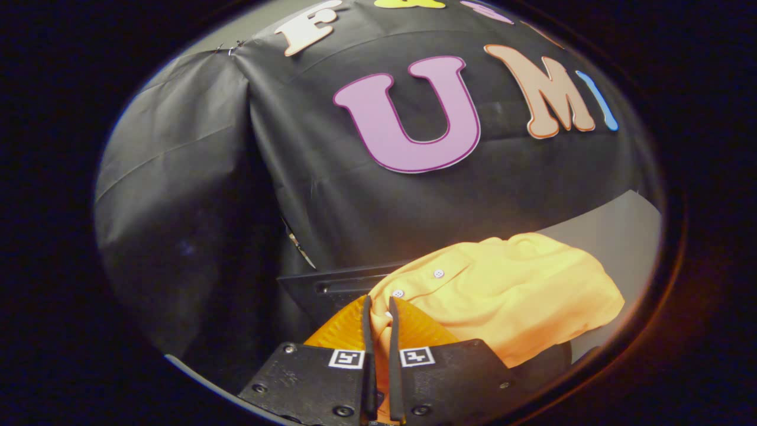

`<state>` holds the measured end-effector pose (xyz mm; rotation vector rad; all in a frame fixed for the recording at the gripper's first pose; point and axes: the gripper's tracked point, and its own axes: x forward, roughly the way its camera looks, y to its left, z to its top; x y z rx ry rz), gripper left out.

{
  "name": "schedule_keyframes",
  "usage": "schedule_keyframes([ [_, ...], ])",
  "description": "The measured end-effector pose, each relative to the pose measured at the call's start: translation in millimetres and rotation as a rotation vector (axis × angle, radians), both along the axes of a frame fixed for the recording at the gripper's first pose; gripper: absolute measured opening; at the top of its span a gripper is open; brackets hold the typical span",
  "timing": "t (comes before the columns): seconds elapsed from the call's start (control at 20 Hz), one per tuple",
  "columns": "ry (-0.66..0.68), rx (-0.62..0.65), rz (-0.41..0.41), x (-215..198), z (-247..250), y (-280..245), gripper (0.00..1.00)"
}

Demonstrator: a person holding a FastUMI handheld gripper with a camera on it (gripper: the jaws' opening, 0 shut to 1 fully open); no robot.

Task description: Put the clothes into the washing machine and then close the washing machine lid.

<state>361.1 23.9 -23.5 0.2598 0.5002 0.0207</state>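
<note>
Now the fingers (378, 319) pinch the yellow shirt (514, 290), which trails right beyond them.

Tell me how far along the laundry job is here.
Done: the claw is shut on the yellow shirt, its fingers pinching cloth near the buttons. In hand: carrying it, with a dark edge just beyond. Left: drop it into the washer, close the lid.

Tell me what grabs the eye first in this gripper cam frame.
The bright yellow-orange button-up shirt dominates, bunched up just ahead of the gripper, with a fold of its fabric pinched between the two nearly closed orange fingers. Two small white buttons show on its placket, just beyond the fingertips. Behind the shirt sits a dark black box-like edge, under the black cloth wall.
</note>
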Motion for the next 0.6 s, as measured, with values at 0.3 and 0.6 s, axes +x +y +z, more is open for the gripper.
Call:
schedule_keyframes([
  [0.3, 0.059, -0.008, 0.021, 4.7, -42.3, 38.8, 0.08],
  [0.6, 0.156, 0.081, -0.074, 4.0, -112.7, 34.2, 0.17],
])
